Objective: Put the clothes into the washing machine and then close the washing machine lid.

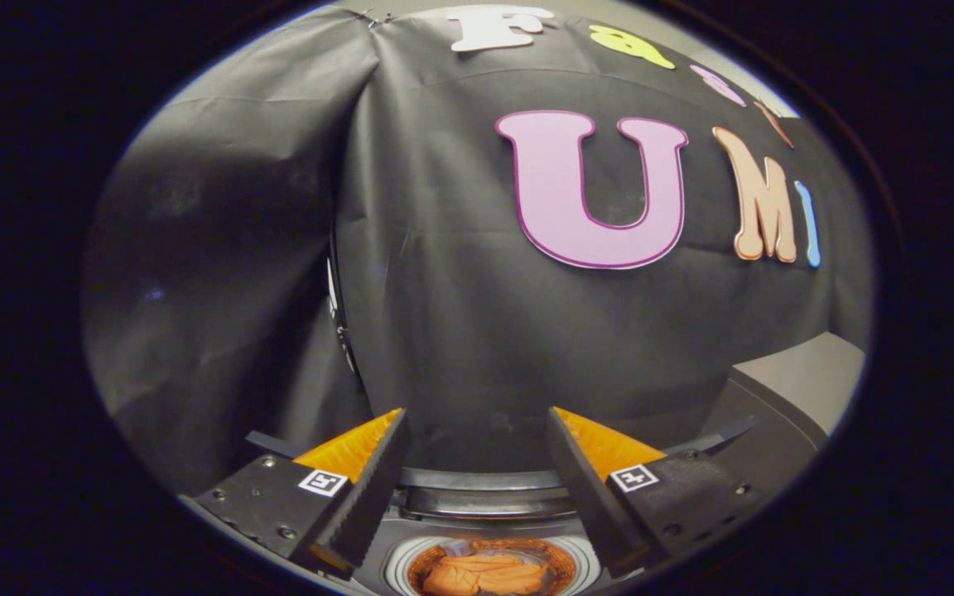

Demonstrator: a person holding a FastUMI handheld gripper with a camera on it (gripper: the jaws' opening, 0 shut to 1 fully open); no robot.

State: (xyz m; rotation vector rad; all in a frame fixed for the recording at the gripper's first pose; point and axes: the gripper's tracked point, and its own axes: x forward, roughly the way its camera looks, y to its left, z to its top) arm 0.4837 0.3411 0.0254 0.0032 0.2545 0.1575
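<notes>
Clothes: an orange bundle of clothes (485,577) lies crumpled at the bottom of the drum, low between the two fingers and nearer than their tips.
Drum: round opening with a pale rim (398,563) around the clothes; its inner wall looks orange-brown beside the fabric.
Washing machine: its grey top (386,542) surrounds the drum.
Lid: the washing machine lid (485,497) stands raised just behind the drum, a dark curved panel with a lighter edge, so the opening is uncovered.
Gripper: the gripper (477,426) is released, its fingers spread wide with nothing between them, poised above the drum and lid.
Backdrop: black cloth wall (460,331) beyond the fingers.
Side: a grey slanted surface (800,381) right of the machine.
</notes>
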